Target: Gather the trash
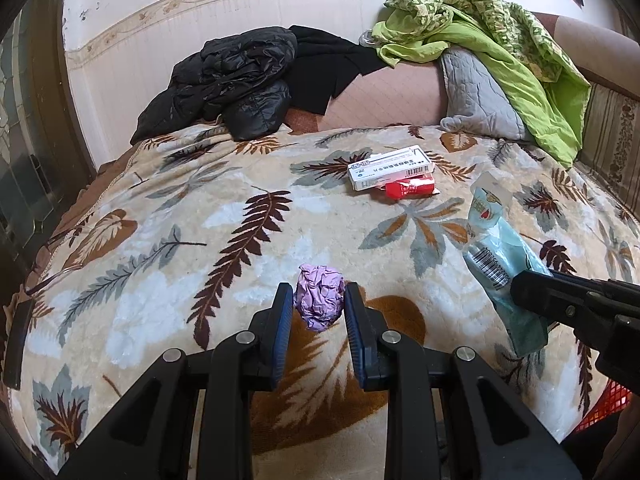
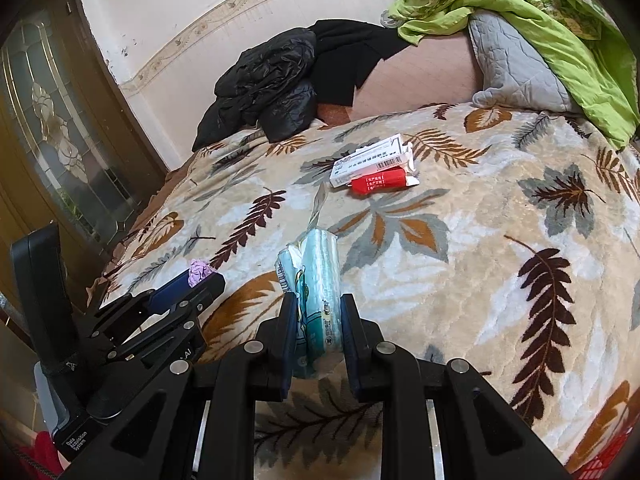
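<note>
while left tongs pinch purple wad, right tongs clamp blue packet

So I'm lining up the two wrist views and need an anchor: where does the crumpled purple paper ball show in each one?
Left wrist view: the purple paper ball sits low at centre, clamped between the left tongs.
Right wrist view: it is far left at mid-height, peeking out at the tip of the left tongs.
Shared landmark: the white medicine box on the leaf-print blanket.
</note>
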The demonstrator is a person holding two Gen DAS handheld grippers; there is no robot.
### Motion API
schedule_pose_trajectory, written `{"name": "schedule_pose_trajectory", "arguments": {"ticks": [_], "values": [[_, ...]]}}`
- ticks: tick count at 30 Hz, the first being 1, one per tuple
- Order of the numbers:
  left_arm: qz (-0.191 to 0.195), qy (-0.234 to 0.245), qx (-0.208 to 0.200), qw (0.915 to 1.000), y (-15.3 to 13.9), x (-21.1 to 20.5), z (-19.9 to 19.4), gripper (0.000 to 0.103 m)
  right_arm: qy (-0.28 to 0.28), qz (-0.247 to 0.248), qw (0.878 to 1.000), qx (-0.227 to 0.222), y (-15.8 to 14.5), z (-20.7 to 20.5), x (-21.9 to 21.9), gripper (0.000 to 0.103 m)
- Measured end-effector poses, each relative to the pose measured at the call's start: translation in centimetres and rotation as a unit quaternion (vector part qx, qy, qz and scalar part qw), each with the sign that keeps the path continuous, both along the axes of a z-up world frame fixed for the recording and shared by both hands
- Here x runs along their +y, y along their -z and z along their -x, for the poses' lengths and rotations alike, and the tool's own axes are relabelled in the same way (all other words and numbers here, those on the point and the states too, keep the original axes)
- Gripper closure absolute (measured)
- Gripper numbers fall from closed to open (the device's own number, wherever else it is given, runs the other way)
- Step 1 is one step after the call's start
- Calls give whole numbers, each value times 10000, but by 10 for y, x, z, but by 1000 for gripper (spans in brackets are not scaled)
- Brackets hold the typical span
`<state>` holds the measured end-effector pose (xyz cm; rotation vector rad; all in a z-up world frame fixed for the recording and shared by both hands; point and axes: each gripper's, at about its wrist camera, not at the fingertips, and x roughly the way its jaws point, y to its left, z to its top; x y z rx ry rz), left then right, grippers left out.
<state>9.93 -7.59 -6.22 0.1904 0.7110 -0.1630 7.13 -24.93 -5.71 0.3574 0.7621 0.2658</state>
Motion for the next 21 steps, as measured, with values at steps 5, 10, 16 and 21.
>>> {"name": "schedule_pose_trajectory", "arguments": {"ticks": [5, 10, 16, 21], "values": [[0, -6, -2, 10000, 0, -1, 1, 78, 32, -13, 10000, -15, 0, 1, -2, 80], [-2, 0, -3, 10000, 0, -1, 1, 78, 36, -13, 10000, -20, -1, 2, -2, 80], [-2, -2, -4, 10000, 0, -2, 0, 78, 27, -18, 10000, -18, 0, 2, -2, 80], [-9, 4, -6, 10000, 0, -2, 0, 78, 27, -22, 10000, -26, -1, 2, -3, 80]]}}
